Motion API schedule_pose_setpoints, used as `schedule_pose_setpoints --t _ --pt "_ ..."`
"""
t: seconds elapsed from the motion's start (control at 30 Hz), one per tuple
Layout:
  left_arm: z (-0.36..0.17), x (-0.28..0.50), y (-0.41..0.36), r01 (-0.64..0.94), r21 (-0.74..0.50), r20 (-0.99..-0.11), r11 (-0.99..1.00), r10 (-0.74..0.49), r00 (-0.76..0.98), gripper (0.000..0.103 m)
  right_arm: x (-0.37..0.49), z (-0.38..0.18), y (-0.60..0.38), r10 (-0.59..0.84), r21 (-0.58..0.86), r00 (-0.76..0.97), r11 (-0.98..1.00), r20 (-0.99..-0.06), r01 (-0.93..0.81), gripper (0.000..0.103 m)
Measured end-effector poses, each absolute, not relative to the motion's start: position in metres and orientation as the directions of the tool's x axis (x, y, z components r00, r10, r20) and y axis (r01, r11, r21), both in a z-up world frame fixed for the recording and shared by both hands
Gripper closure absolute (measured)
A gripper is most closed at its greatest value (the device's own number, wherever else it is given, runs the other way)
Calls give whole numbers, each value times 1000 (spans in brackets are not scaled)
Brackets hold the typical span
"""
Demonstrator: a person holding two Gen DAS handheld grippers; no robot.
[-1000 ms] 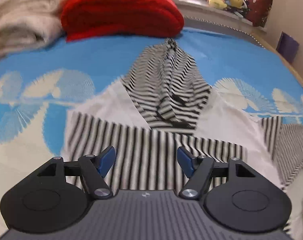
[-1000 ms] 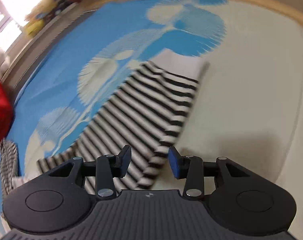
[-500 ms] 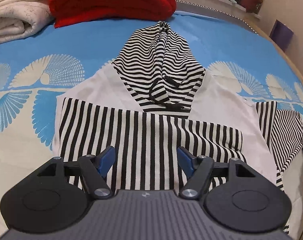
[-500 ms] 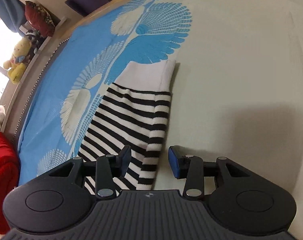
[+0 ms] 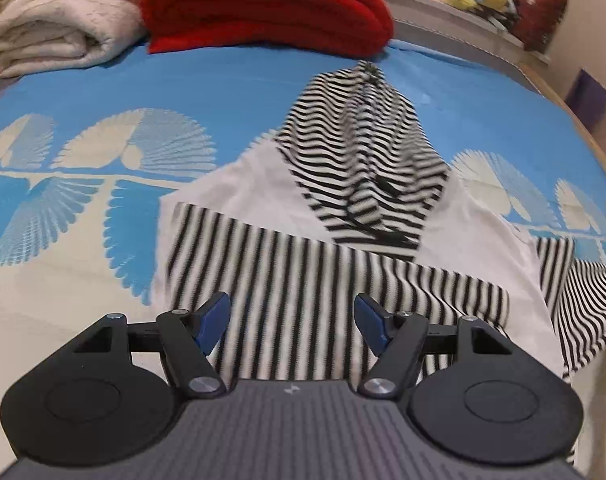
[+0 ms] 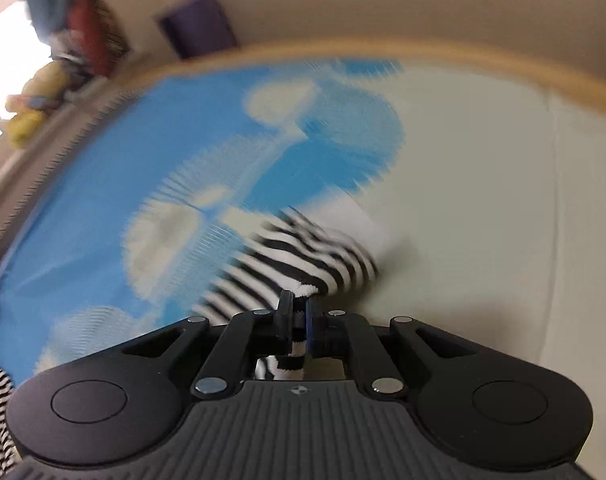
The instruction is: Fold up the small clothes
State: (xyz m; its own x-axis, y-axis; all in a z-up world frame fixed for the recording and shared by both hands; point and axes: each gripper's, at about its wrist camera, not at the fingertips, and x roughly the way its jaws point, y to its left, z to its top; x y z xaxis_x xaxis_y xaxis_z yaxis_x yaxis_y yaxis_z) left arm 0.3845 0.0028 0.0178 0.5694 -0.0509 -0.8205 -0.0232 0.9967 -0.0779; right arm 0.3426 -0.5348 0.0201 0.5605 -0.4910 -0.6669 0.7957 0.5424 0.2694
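Clamping down, my right tongs (image 6: 299,314) have just been closing and now pinch the striped sleeve (image 6: 303,256) of the hoodie (image 5: 335,280), with fabric plainly between the pads. Half a second ago that sleeve lay flat toward the bed's (image 5: 83,260) right edge with the pads apart on either side of its hem; now it is bunched and raised off the bedspread, so I judge the sleeve fold is starting and the next move is to carry it inward over the body.

My left tongs (image 5: 291,314) stand wide apart with nothing between them, hovering over the hoodie's lower striped panel; the garment lies spread across the middle of the bed, hood (image 5: 363,152) pointing toward the red blanket (image 5: 263,4) at the far edge.

Motion blur smears most of the right view, so I cannot tell how much sleeve is gathered or whether the white cuff (image 6: 363,228) is clear of the bed. Only part of the sleeve shows in the left view, cut off at the frame's right.
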Motion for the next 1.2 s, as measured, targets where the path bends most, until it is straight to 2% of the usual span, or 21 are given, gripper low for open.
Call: schedule_pose_setpoints --t 0.1,0.2,0.27,0.33,0.4,0.43,0.5,0.57,0.63,0.7,0.77,0.8,0.87,0.93,1.0,1.2 --pt "23 387 24 -80 -89 -820 993 -27 572 29 359 54 -454 -455 198 707 748 -542 633 98" --pt "30 391 52 -144 -101 -815 984 1 580 30 367 65 -358 -213 157 845 932 -491 326 98" --pt "33 393 67 -190 -111 -813 975 21 582 30 365 57 -291 -10 126 849 988 -528 90 98" --pt "34 395 80 -225 -122 -818 967 31 575 30 358 36 -230 226 132 759 974 -610 -184 97" --pt "33 397 89 -245 -140 -825 959 24 564 30 349 14 -192 361 159 616 920 -700 -358 96" --pt "33 397 92 -252 -151 -828 956 18 561 30 346 6 -183 367 159 576 912 -730 -378 96" --pt "35 398 95 -255 -172 -830 951 0 557 30 346 2 -179 359 163 533 911 -766 -379 91" --pt "36 399 97 -249 -194 -831 949 -24 556 30 351 16 -190 320 172 549 937 -772 -304 90" --pt "35 398 97 -244 -211 -833 947 -44 552 30 359 36 -207 260 214 575 966 -776 -148 73" --pt "32 398 93 -236 -210 -838 949 -50 544 33 367 54 -232 240 301 587 954 -773 6 65" --pt "27 398 83 -207 -203 -844 957 -64 532 49 364 60 -255 274 400 613 914 -741 75 65" --pt "25 399 78 -191 -204 -845 960 -74 530 54 360 59 -263 280 429 638 899 -717 86 65" --pt "23 399 63 -141 -201 -844 969 -98 527 70 357 48 -276 236 417 678 902 -696 113 65" --pt "21 399 45 -76 -190 -840 979 -122 529 71 364 29 -281 153 353 619 911 -770 214 65" --pt "19 399 25 -16 -193 -833 981 -155 530 71 368 10 -292 171 386 571 880 -803 278 65" --pt "3 397 -37 134 -200 -822 971 -240 517 68 367 -21 -293 104 257 492 932 -864 256 65"
